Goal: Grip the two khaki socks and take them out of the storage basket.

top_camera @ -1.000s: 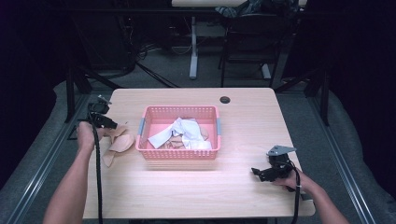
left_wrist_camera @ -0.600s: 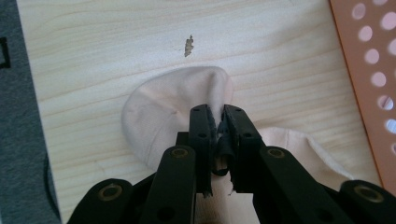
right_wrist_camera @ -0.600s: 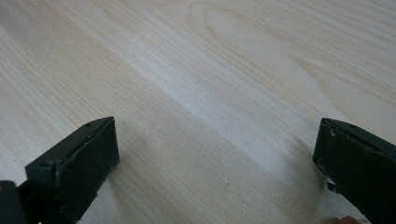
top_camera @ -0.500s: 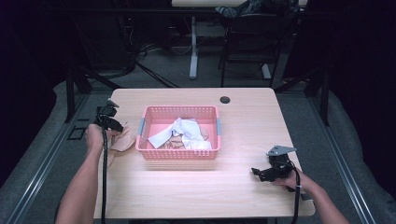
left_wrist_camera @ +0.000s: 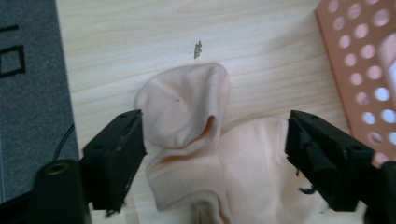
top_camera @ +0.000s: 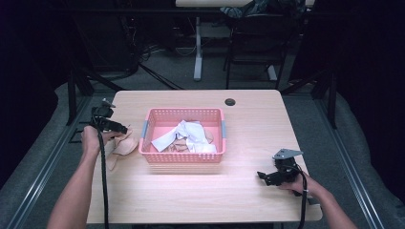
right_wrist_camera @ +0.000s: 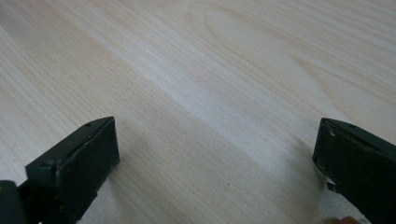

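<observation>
Left gripper point(left_wrist_camera: 212, 158): jaws just opened wide, straddling beige socks point(left_wrist_camera: 205, 154) on table point(top_camera: 191, 200) beside pink basket point(top_camera: 184, 157); nothing gripped; more laundry point(top_camera: 188, 136) left in basket. Right gripper point(right_wrist_camera: 215, 163): spread wide, idle over bare wood; sorting judged early.

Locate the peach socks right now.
In the high view, the peach socks lie on the table's left side, just left of the pink basket, under the left hand-held gripper, whose jaws have just opened.
</observation>
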`<state>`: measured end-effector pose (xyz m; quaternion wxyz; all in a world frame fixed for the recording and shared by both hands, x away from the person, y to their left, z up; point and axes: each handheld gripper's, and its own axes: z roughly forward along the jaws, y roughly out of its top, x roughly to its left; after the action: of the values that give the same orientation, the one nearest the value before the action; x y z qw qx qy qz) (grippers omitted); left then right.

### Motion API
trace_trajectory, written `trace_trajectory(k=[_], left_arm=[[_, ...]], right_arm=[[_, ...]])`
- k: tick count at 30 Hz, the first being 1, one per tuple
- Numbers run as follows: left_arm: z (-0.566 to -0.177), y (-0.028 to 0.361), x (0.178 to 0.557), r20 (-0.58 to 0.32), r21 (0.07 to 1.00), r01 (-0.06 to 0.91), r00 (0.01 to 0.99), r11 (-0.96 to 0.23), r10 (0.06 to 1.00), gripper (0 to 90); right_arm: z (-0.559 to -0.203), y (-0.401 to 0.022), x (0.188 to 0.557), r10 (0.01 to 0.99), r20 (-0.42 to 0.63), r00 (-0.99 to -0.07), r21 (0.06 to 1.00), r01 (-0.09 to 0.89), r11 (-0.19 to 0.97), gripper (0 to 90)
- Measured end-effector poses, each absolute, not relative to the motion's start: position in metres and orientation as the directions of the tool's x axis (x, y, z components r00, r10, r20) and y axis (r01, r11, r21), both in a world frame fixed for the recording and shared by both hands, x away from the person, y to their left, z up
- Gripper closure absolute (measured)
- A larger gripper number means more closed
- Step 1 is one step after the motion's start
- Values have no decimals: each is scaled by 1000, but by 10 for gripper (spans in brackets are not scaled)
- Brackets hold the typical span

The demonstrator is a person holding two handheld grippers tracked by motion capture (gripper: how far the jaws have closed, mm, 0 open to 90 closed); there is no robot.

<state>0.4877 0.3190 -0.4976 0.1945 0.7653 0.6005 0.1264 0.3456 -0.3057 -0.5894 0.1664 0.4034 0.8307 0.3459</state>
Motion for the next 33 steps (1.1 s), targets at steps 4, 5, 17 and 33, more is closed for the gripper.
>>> trace_trajectory(k=[4, 5, 17, 33], left_arm=[[-485, 321, 477, -51, 469, 860, 255, -203, 966, 130], [-482, 321, 473, -50, 482, 853, 254, -199, 966, 107], [-467, 319, 426, -32, 557, 801, 286, -220, 958, 0], [-495, 314, 377, -24, 553, 797, 306, -242, 952, 0]], right_arm=[[-589, -305, 345, 789, 2, -615, 711, 556, 431, 0], [-589, -305, 345, 788, 2, -615, 710, 556, 432, 0], [-590, -305, 345, 789, 2, -615, 711, 556, 431, 0], [-589, -305, 345, 789, 1, -615, 710, 556, 432, 0]])
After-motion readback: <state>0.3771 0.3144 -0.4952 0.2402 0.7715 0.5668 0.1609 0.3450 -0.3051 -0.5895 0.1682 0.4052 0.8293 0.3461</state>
